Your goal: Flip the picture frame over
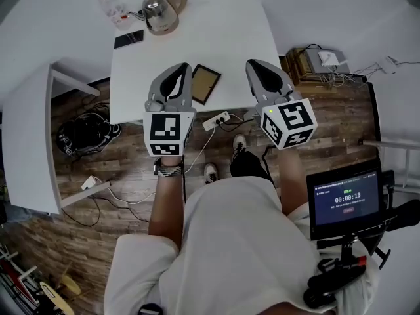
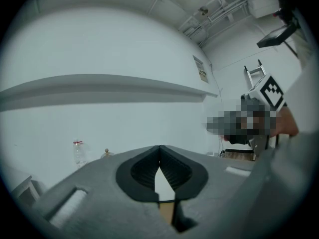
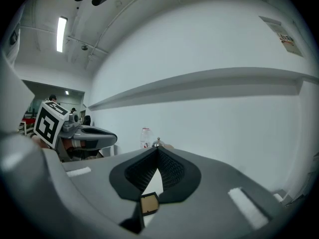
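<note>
While you hold them over the table's (image 1: 223,38) near edge, your left gripper (image 1: 182,67) and right gripper (image 1: 253,63) are both clenched on nothing. The picture frame (image 1: 205,83) lies flat on the table between them.

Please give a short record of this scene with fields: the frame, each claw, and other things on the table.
frame: picture frame lies flat on the white table, near its front edge
left claw: shut, empty, not touching the frame
right claw: shut, empty, not touching the frame
far side of table: kettle, phone, bottle
</note>
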